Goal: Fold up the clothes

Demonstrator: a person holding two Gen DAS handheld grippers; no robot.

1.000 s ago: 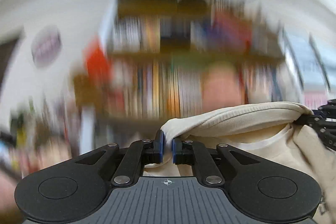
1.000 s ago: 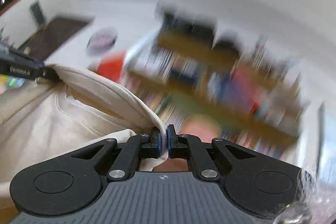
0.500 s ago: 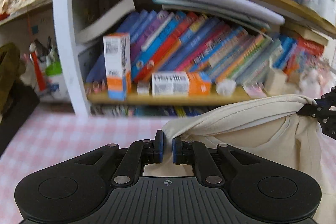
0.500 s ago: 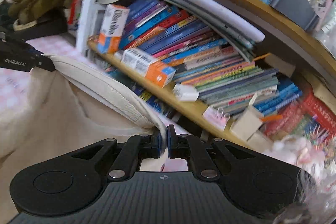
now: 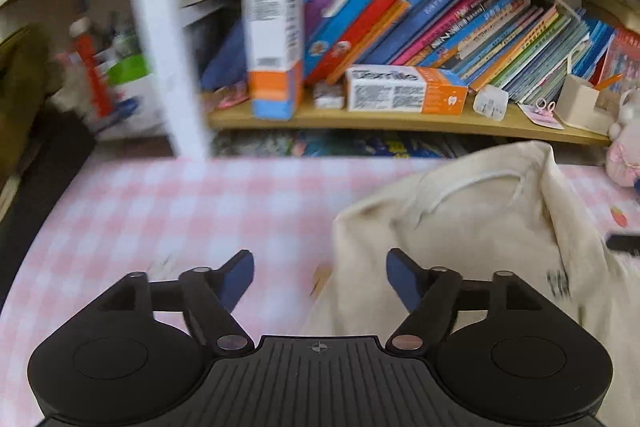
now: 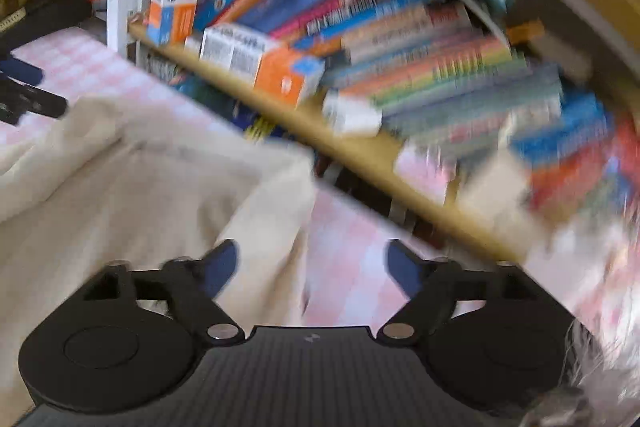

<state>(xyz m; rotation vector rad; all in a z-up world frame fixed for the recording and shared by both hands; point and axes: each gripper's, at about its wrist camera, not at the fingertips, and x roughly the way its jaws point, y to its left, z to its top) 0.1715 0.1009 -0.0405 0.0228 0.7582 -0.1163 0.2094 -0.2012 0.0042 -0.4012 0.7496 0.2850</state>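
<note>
I've just let go on both sides. The left gripper [image 5: 320,277] has been opening in this last instant and its fingers [image 5: 239,277] now stand wide with nothing pinched; the edge of the cream sweatshirt [image 5: 472,227] lies partly in the gap by the right-hand finger, slack, not pressed. The right gripper [image 6: 308,273] has been opening too, fingers spread, with a fold of that garment [image 6: 132,187] hanging loose between them, touching neither pad as far as I can tell through the blur.

The sweatshirt sits heaped on the pink checked tabletop [image 5: 160,211], in front of the bookshelf [image 5: 400,123], collar ribbing uppermost. I read this as the lay-down step: garment dropped but still bunched, no fold made. Next I'd need to find two matching corners or the shoulders and spread it flat before folding.
</note>
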